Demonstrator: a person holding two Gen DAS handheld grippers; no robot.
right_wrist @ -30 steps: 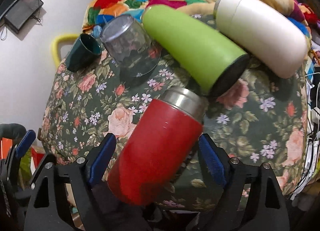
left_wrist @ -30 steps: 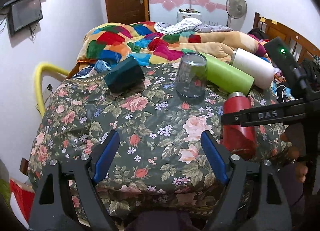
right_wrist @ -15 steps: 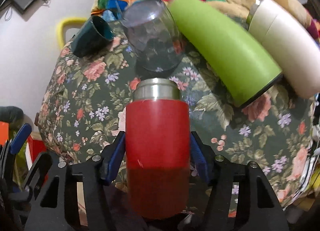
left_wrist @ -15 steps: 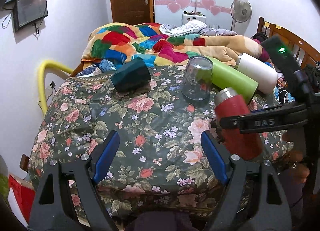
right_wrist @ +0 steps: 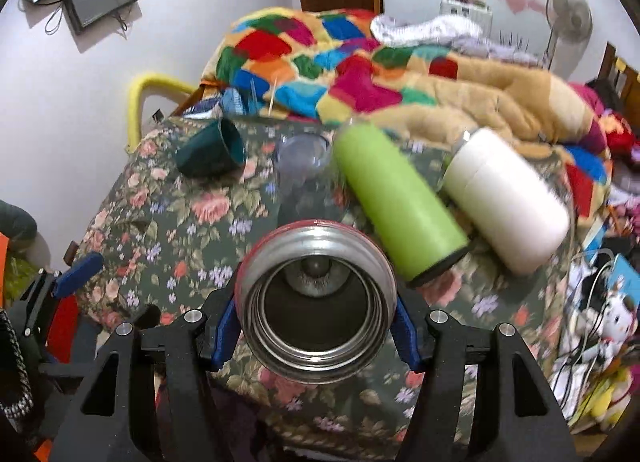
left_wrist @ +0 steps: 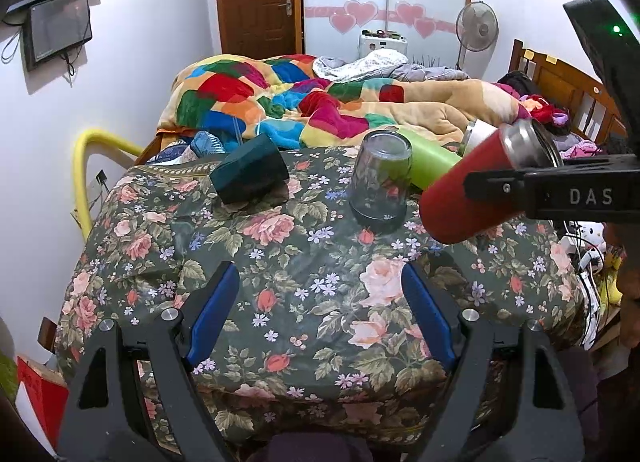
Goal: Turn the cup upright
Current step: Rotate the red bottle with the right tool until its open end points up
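My right gripper (right_wrist: 316,326) is shut on a red steel cup (right_wrist: 316,298) and holds it lifted above the floral-covered table (right_wrist: 168,222), its open steel mouth facing the camera. In the left wrist view the red cup (left_wrist: 472,190) hangs tilted at the right, rim up and to the right, clamped by the right gripper (left_wrist: 548,194). My left gripper (left_wrist: 320,302) is open and empty over the table's front middle.
A clear glass (left_wrist: 380,182) stands upside down at mid table. A dark green cup (left_wrist: 250,174) lies on its side at back left. A lime green bottle (right_wrist: 396,206) and a white bottle (right_wrist: 504,198) lie at the right. A bed with a colourful quilt (left_wrist: 320,102) is behind.
The right gripper closed on the red cup, lifted it off the table and turned it until its mouth faces the right camera. The left gripper stayed open, drawing back slightly.
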